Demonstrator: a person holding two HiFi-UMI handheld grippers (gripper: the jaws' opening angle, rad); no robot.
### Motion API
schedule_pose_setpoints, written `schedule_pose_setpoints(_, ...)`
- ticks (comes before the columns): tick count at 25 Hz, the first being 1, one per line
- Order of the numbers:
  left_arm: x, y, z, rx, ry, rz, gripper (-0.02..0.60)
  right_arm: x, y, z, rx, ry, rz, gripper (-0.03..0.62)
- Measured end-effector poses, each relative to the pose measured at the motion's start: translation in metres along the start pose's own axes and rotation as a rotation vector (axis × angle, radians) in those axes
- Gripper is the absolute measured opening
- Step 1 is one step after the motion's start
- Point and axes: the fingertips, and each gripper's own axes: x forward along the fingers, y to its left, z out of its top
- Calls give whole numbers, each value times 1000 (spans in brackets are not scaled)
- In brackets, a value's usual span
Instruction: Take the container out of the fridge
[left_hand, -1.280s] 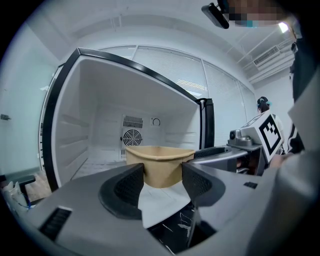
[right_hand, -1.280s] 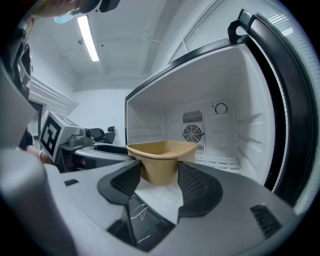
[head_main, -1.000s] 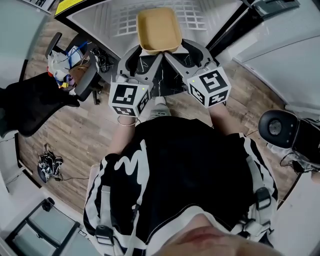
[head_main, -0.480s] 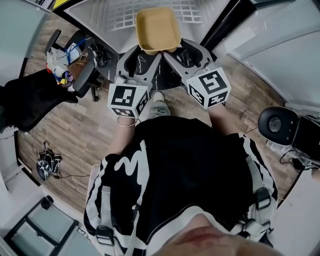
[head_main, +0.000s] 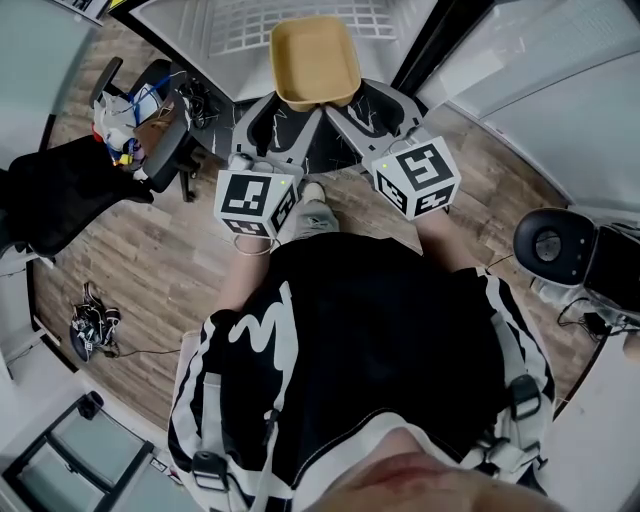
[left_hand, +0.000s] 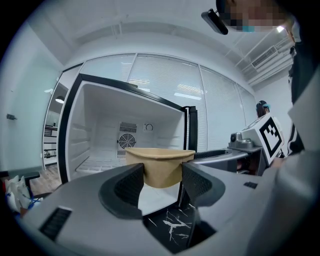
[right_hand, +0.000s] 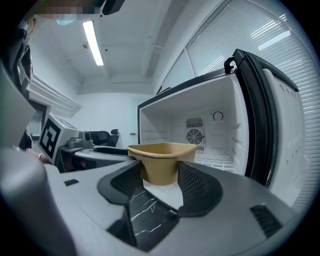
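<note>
Before the fridge (left_hand: 95, 130), left tongs (left_hand: 162, 176) and right tongs (right_hand: 161, 174) clamp the container (head_main: 315, 58) by its near corners; it seems light, thin-walled, crushable.

In the head view the fridge (head_main: 230, 40) runs off the top edge. The container (head_main: 316, 55) covers the jaw tips of the left gripper (head_main: 288, 112) and right gripper (head_main: 362, 105). In both gripper views the jaws cover the container's lower sides. The heap (head_main: 125, 125) at upper left is too small to tell.
</note>
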Motion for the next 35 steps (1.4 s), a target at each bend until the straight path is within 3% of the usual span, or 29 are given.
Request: schedule_pose_setpoints(35,-67,-82,-6,-6,-27,79,244,-89,47,-13,-15,-23,75,238)
